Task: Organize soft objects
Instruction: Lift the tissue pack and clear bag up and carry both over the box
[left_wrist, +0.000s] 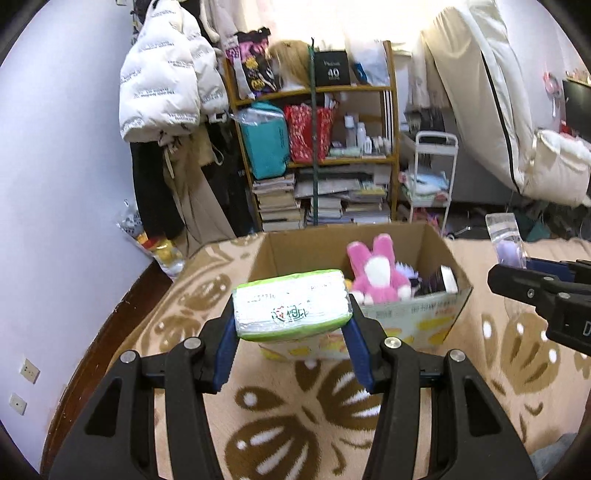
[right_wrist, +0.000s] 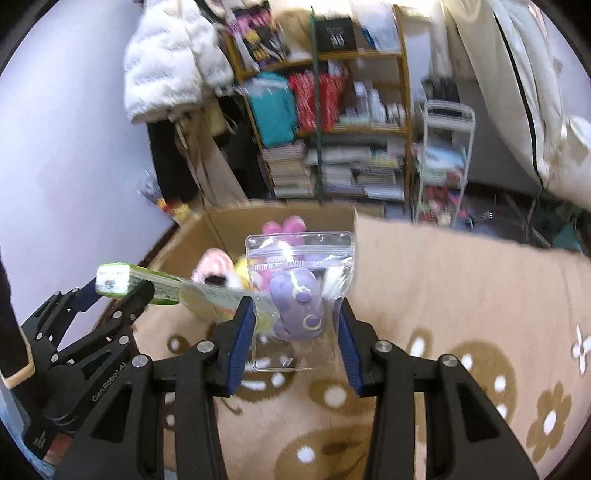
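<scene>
My left gripper is shut on a green-edged pack of tissues, held above the patterned blanket just in front of an open cardboard box. A pink plush rabbit and other soft toys lie inside the box. My right gripper is shut on a clear zip bag with a purple plush toy in it, also held short of the box. In the right wrist view the left gripper shows at the left with the tissue pack. The left wrist view catches the right gripper at the right edge with the bag.
A beige blanket with brown flowers covers the surface under both grippers. Behind the box stand a crowded wooden shelf with books and bags, hanging coats, a small white cart and a leaning white mattress.
</scene>
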